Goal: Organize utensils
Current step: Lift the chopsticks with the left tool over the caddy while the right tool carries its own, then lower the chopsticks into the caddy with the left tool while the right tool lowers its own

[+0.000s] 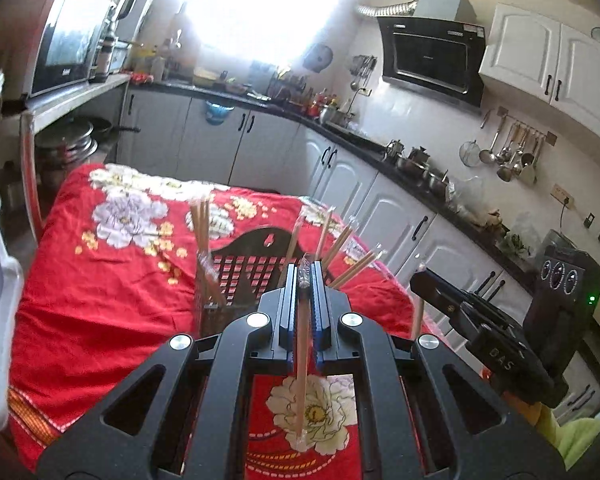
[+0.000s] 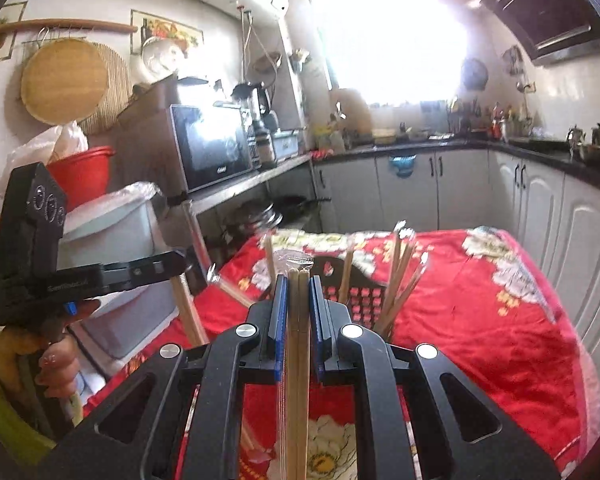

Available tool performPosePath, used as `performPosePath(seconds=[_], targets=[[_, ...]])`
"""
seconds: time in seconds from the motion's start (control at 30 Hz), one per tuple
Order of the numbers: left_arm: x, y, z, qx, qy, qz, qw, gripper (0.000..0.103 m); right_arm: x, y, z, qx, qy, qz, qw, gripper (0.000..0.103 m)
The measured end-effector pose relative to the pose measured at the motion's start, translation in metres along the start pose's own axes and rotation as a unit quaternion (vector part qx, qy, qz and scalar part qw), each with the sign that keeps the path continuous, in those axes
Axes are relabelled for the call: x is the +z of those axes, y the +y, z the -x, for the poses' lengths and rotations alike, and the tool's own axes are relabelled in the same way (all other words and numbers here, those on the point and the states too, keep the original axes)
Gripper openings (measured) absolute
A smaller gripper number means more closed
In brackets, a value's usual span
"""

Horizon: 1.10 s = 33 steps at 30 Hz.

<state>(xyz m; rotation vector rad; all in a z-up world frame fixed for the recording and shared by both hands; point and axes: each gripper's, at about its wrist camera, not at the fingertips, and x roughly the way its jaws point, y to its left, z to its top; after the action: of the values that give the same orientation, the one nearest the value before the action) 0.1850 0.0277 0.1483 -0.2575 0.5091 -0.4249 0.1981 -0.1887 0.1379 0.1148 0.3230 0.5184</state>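
My left gripper (image 1: 304, 270) is shut on a wrapped pair of chopsticks (image 1: 302, 364) that hangs down between its blue pads over the red cloth. My right gripper (image 2: 299, 280) is shut on another wrapped pair of chopsticks (image 2: 298, 380), whose clear wrapper sticks up above the fingertips. Just beyond both grippers stands a dark perforated utensil holder (image 1: 252, 276) (image 2: 360, 300) with several wrapped chopsticks (image 1: 201, 224) (image 2: 400, 268) leaning out of it. The right gripper's body (image 1: 480, 332) shows at the right of the left wrist view. At the left of the right wrist view a hand holds the left gripper's body (image 2: 40, 264).
A table under a red floral cloth (image 1: 100, 288) (image 2: 480, 320) bears the holder. White cabinets (image 1: 360, 200) with a dark counter run along the right and back. A microwave (image 2: 212, 148) sits on a shelf at the left, and white bins (image 2: 116, 236) stand beside the table.
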Motion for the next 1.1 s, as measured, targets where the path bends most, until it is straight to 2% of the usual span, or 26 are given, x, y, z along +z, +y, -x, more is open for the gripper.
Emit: performPosePath(seconds=[0.3, 0.57, 0.8, 1.1], targets=[[0.031, -0.016, 0.003, -0.007, -0.033, -0.022, 0.9992, 0.003, 0.022, -0.014, 0.001, -0.03, -0.053, -0.002, 0.998, 0.011], [0.068, -0.025, 0.008, 0.006, -0.075, -0.049, 0.996, 0.003, 0.046, -0.02, -0.009, -0.036, -0.083, 0.008, 0.996, 0.011], [0.096, -0.03, 0.002, 0.013, -0.096, -0.063, 0.9934, 0.003, 0.069, -0.024, -0.028, -0.039, -0.115, 0.015, 0.992, 0.011], [0.121, -0.033, -0.011, 0.055, -0.124, -0.091, 0.9865, 0.003, 0.08, -0.028, -0.061, -0.058, -0.167, 0.035, 0.984, 0.011]])
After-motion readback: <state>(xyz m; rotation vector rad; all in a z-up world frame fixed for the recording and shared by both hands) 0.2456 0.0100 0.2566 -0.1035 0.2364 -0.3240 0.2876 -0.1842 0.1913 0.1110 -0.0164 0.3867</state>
